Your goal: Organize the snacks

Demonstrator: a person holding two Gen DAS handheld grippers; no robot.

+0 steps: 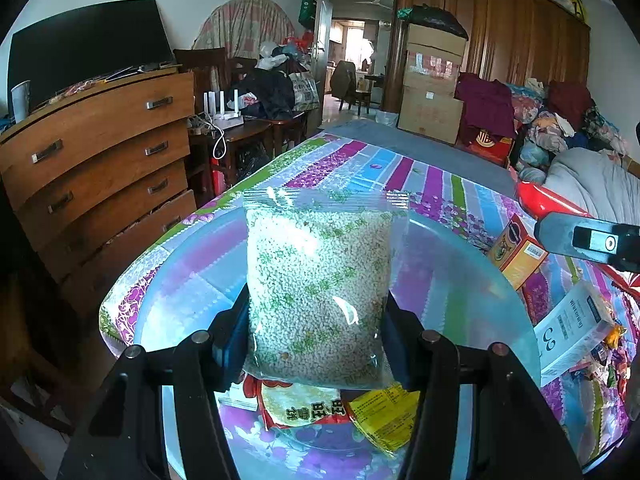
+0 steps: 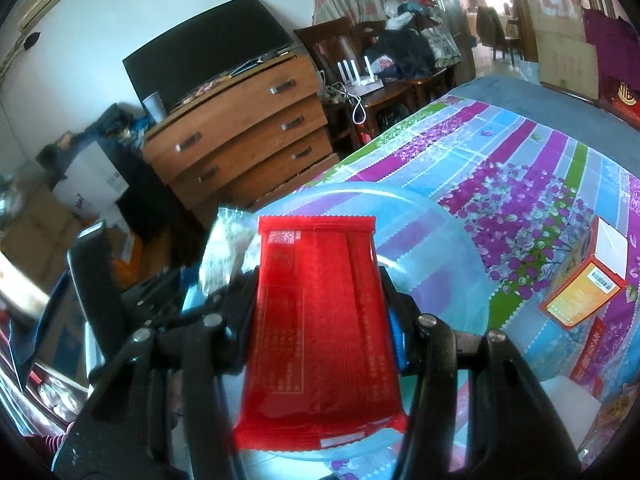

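Readable text is sparse. Red-and-yellow snack packet (image 1: 298, 404) under the clear rice-puff bag (image 1: 318, 300): large characters "旺旺" and "雪饼", upside down in the left wrist view. White box (image 1: 572, 330) at right: a big "3" plus small print too blurred to read. Orange box (image 2: 584, 292): barcode label, digits illegible. Red packet (image 2: 320, 332) in the right gripper: QR code at top left, framed blocks of fine print, illegible. Green print on the rice-puff bag: unreadable.
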